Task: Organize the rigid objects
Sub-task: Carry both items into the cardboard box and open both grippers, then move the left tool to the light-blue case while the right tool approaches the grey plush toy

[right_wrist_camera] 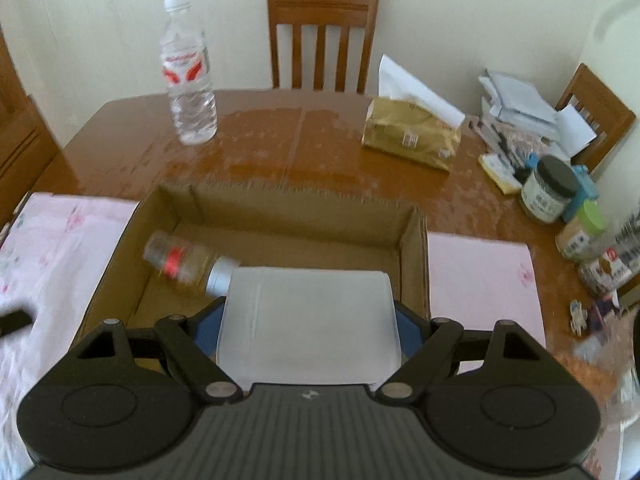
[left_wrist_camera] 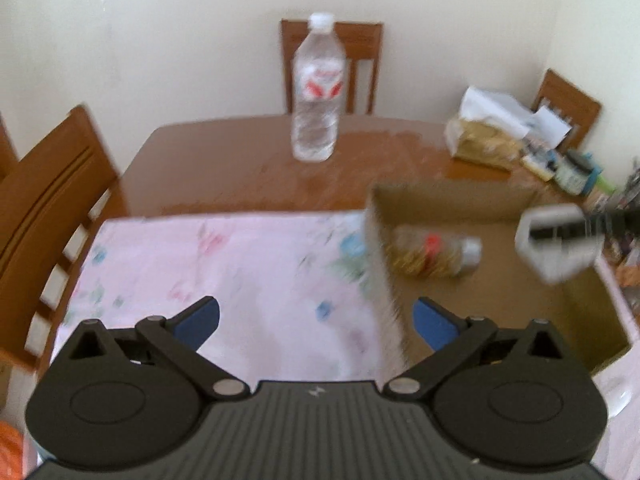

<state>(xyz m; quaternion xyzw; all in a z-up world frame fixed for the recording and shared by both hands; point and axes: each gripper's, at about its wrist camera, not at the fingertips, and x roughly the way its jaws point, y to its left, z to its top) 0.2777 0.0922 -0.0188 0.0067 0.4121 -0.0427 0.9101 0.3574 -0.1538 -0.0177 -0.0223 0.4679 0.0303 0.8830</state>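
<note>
An open cardboard box [right_wrist_camera: 288,208] sits on a pink floral cloth [right_wrist_camera: 60,248]; it also shows in the left wrist view [left_wrist_camera: 452,200]. A small jar with a red label and silver cap [right_wrist_camera: 188,266] lies on its side inside the box, and shows in the left wrist view too [left_wrist_camera: 436,256]. My right gripper [right_wrist_camera: 308,324] is shut on a white rectangular container [right_wrist_camera: 308,320], held above the box's near side. The container shows in the left wrist view [left_wrist_camera: 556,240]. My left gripper [left_wrist_camera: 316,320] is open and empty over the cloth, by the box's left wall.
A clear water bottle [right_wrist_camera: 188,72] stands on the wooden table [right_wrist_camera: 280,140]. A gold tissue pack [right_wrist_camera: 412,132], papers, and several jars [right_wrist_camera: 552,192] crowd the right side. Wooden chairs [right_wrist_camera: 324,36] stand around the table.
</note>
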